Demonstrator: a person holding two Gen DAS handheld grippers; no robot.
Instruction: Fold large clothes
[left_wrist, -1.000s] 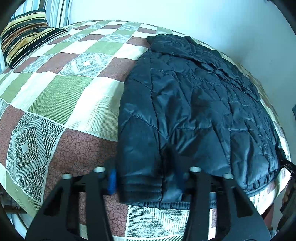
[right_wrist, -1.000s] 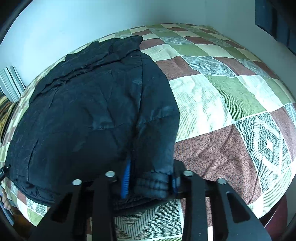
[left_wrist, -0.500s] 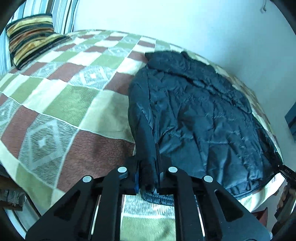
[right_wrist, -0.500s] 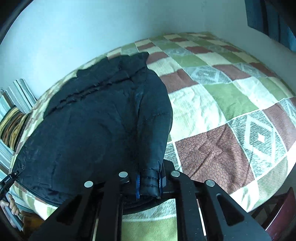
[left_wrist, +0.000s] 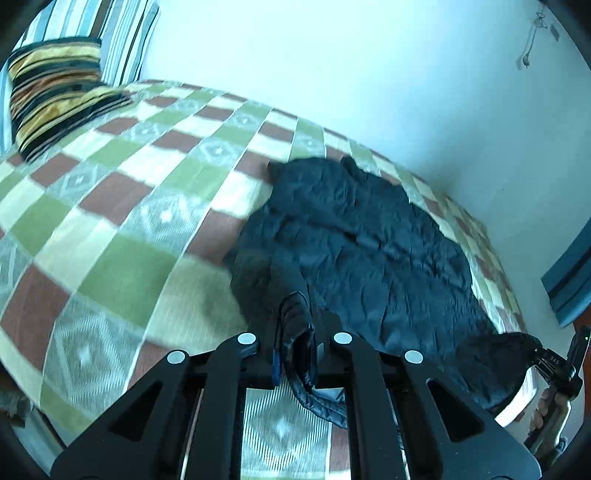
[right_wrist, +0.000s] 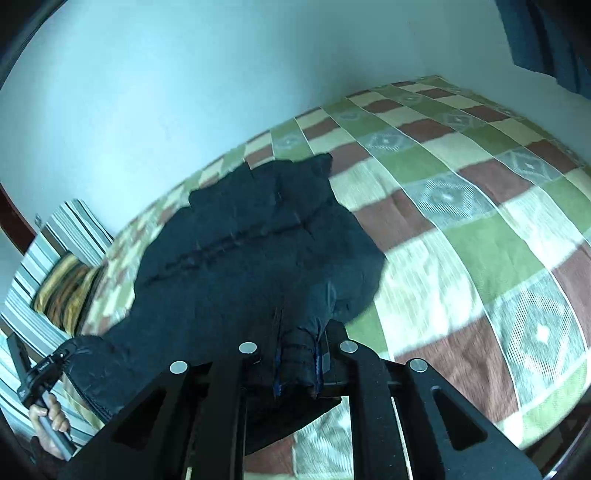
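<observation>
The dark jacket (left_wrist: 369, 251) on the bed (left_wrist: 110, 229) is clamped at its lower hem corners by the left claw (left_wrist: 295, 350) and the right claw (right_wrist: 299, 365).

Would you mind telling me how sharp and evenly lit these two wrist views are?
Left wrist: the quilt is smeared by motion blur at lower left, while the fingers and pinched jacket stay crisp; fisheye bows the bed. Right wrist: the quilt blurs at right, the jacket reads very dark, and the wall has a bluish cast.
</observation>
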